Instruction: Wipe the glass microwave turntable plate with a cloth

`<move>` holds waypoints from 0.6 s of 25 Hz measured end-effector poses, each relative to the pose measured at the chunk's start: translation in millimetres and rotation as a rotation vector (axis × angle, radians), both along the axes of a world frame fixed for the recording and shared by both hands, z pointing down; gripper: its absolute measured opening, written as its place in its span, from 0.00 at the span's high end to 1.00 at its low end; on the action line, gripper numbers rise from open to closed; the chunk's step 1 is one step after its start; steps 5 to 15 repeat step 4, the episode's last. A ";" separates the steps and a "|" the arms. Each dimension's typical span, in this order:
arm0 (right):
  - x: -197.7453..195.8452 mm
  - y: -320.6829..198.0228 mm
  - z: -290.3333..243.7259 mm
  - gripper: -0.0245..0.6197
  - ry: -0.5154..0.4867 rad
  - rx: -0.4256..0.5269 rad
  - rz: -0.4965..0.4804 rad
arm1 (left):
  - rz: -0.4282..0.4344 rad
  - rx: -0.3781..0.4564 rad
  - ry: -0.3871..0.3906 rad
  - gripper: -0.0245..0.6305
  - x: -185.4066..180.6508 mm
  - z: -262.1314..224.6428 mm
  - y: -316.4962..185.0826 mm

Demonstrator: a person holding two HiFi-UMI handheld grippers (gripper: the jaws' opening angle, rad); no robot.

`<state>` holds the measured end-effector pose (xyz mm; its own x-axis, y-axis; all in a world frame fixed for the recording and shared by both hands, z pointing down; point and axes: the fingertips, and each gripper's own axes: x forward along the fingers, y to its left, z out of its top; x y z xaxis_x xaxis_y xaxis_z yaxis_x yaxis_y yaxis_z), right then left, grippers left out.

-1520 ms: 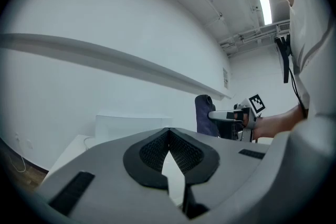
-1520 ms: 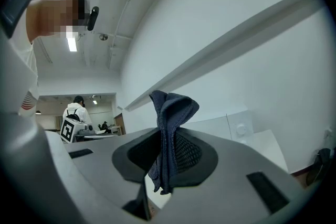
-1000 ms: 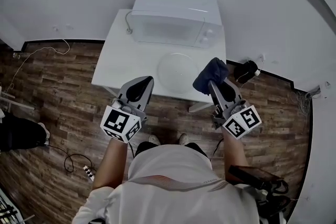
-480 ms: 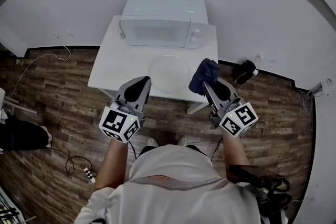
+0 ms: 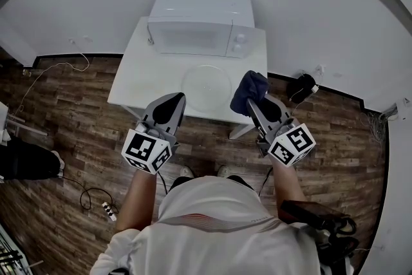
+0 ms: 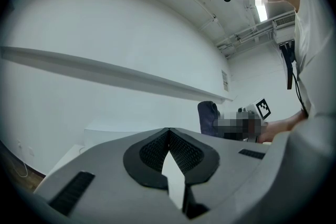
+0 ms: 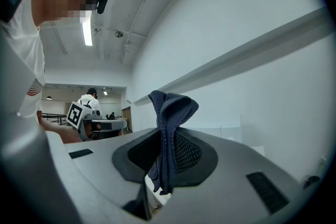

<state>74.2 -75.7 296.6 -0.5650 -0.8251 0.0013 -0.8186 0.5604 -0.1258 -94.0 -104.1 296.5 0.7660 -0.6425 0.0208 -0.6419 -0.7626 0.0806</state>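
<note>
Jaws on your right gripper pinch the dark blue cloth, which stands bunched above the pads. Your left gripper has its jaws meeting at the tips with nothing between them. The glass plate lies flat on the white table, in front of the microwave and close to the front edge. Your grippers flank it there. Bare tabletop lies left of the plate.

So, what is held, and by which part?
The right hand-held gripper pinches the dark blue cloth by a bunched fold; the left hand-held gripper is empty.
</note>
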 end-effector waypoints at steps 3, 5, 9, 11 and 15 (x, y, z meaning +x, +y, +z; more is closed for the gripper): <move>0.3 0.7 -0.5 0.87 0.002 0.000 -0.004 | -0.002 -0.001 -0.002 0.95 1.5 -0.3 1.2; 0.2 1.0 -0.6 0.87 0.004 0.000 -0.006 | -0.002 -0.001 -0.002 0.95 1.9 -0.5 1.7; 0.2 1.0 -0.6 0.87 0.004 0.000 -0.006 | -0.002 -0.001 -0.002 0.95 1.9 -0.5 1.7; 0.2 1.0 -0.6 0.87 0.004 0.000 -0.006 | -0.002 -0.001 -0.002 0.95 1.9 -0.5 1.7; 0.2 1.0 -0.6 0.87 0.004 0.000 -0.006 | -0.002 -0.001 -0.002 0.95 1.9 -0.5 1.7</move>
